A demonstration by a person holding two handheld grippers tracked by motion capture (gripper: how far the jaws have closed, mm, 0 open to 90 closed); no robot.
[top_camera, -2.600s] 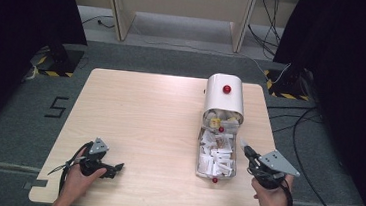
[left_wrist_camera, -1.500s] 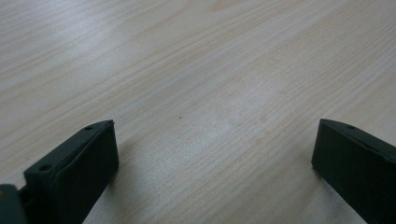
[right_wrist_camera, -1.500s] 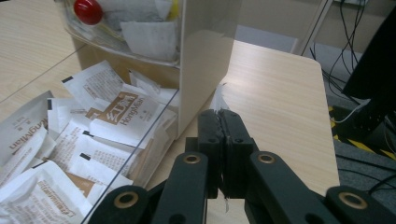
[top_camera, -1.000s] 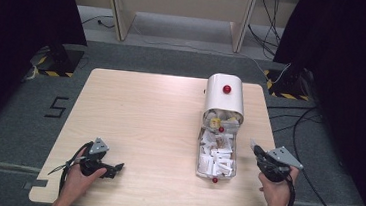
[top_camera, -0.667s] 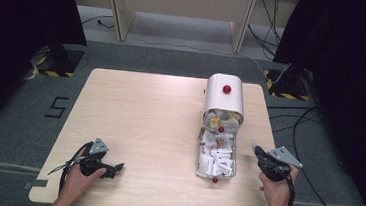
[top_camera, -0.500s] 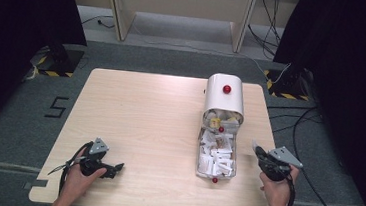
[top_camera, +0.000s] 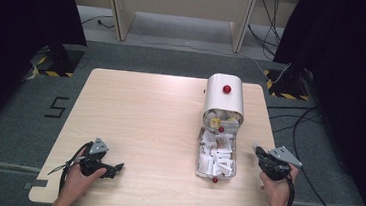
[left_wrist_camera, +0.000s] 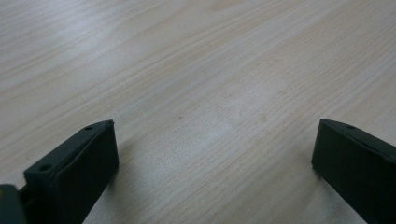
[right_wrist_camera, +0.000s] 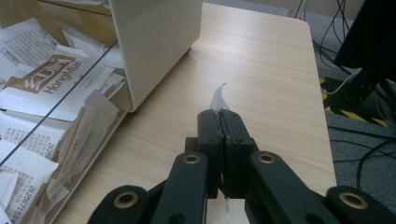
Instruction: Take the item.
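Observation:
A white box (top_camera: 225, 94) with a red knob stands on the wooden table (top_camera: 140, 109). A clear drawer (top_camera: 216, 158) drawn out of its near side holds several white paper sachets (right_wrist_camera: 42, 79). My right gripper (top_camera: 256, 149) is just right of the drawer, above the table's right edge. In the right gripper view it (right_wrist_camera: 219, 114) is shut on a thin white scrap (right_wrist_camera: 217, 99) that sticks up from the tips, with the white box (right_wrist_camera: 154, 37) to the upper left. My left gripper (top_camera: 117, 167) rests at the front left, open (left_wrist_camera: 215, 144), with bare wood between its jaws.
Black cables (top_camera: 314, 124) lie on the floor right of the table, by a dark curtain. Yellow-black striped feet (top_camera: 283, 86) stand at the back corners. A "5" marking (top_camera: 56, 107) is on the floor to the left.
My right gripper has shifted a little to the right, away from the drawer, staying shut. The left gripper has not moved.

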